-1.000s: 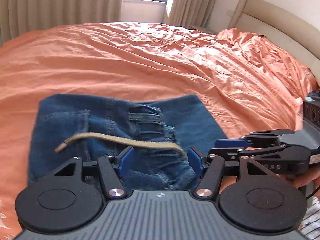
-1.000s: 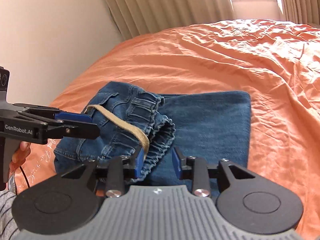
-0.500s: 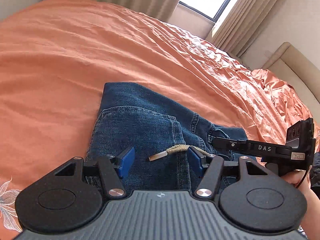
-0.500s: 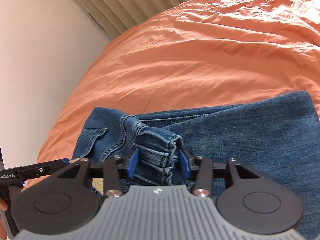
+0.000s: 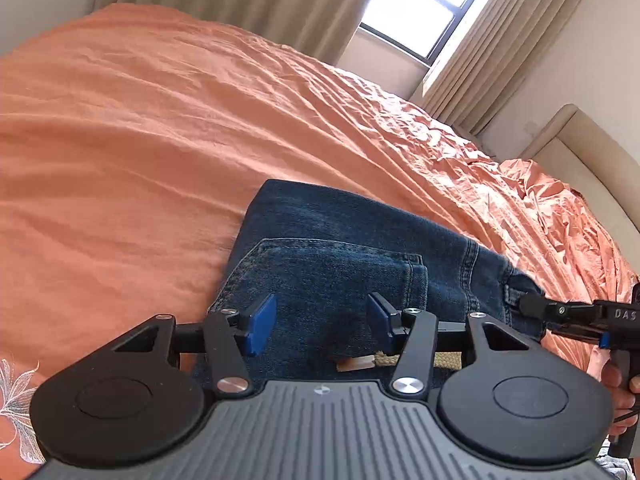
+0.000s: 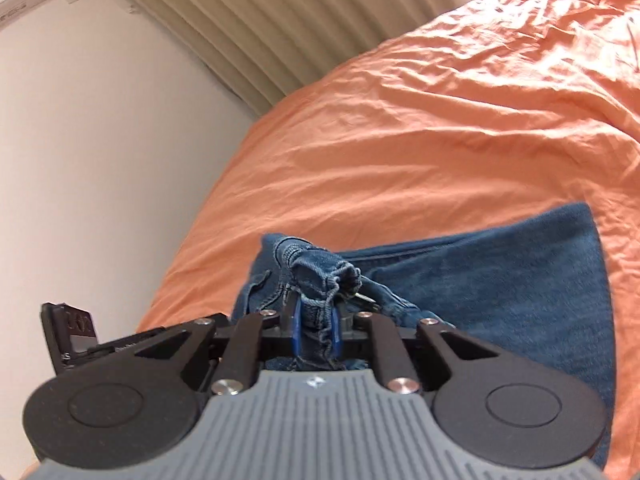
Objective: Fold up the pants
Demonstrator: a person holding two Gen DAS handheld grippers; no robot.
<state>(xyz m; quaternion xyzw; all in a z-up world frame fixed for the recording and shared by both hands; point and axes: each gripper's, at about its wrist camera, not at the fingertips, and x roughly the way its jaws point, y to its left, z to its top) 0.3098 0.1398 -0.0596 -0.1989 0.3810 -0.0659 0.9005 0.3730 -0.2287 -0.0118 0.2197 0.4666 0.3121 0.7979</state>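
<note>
Folded blue jeans (image 5: 328, 248) lie on the orange bedcover (image 5: 140, 152). My left gripper (image 5: 320, 320) hovers over the back-pocket side of the jeans. Its jaws are closing but still stand apart, and the pads do not press the denim under them. A tan drawstring tip (image 5: 356, 363) lies just behind its fingers. In the right wrist view, my right gripper (image 6: 316, 326) is closing, pads pinching the bunched waistband (image 6: 320, 276) of the jeans (image 6: 500, 288). The right gripper (image 5: 532, 306) also shows at the jeans' right edge in the left wrist view.
The bedcover (image 6: 440, 140) stretches far beyond the jeans. Beige curtains (image 5: 240, 0) and a window (image 5: 420, 12) stand behind the bed, a padded headboard (image 5: 580, 140) to the right. A pale wall (image 6: 100, 160) borders the bed's left side. A hand (image 5: 620, 388) holds the right gripper.
My left gripper shifted over to the pocket side of the jeans and narrowed its jaws. My right gripper pushed forward onto the waistband and shut on it, bunching it up.
</note>
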